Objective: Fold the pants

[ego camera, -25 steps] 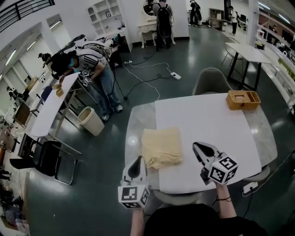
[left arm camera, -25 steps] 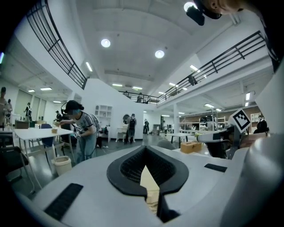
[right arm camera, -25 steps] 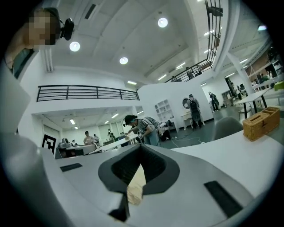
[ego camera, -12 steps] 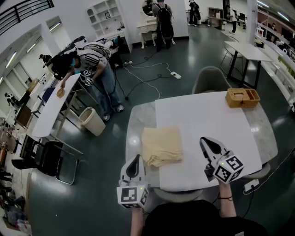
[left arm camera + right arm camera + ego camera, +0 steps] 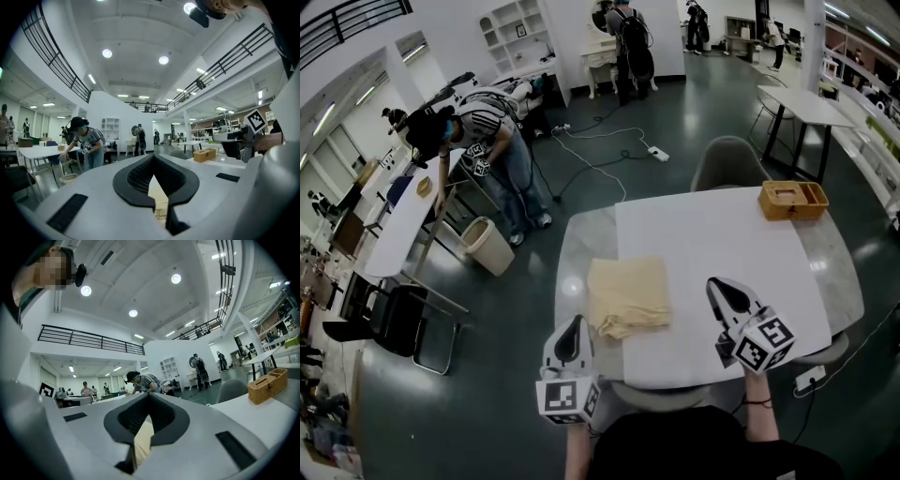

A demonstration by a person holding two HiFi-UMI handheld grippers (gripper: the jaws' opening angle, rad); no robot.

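The fingers [image 5: 133, 180] of the left gripper [image 5: 575, 326] are closed together at the tip, and there is nothing between them. The fingers [image 5: 126, 420] of the right gripper [image 5: 718, 286] are closed together too and hold nothing.

The pants [image 5: 628, 296] lie on the table [image 5: 722, 234] as a folded yellow-beige bundle. In the head view they are near the table's front left corner. The front edge of the bundle looks a little rumpled.

The left gripper is at the table's front edge, just beside the front left corner of the bundle. It points along the bundle's left side and seems not to touch it. The right gripper is over the bare white top, to the right of the pants and apart from them.

A wicker basket [image 5: 793, 202] stands at the far right corner of the table, and a grey chair [image 5: 729, 164] stands behind the table. Further left, a person [image 5: 483, 127] in a striped shirt bends over a long white desk [image 5: 403, 225], with a bin [image 5: 485, 246] next to it. White cables [image 5: 600, 150] lie on the dark floor.
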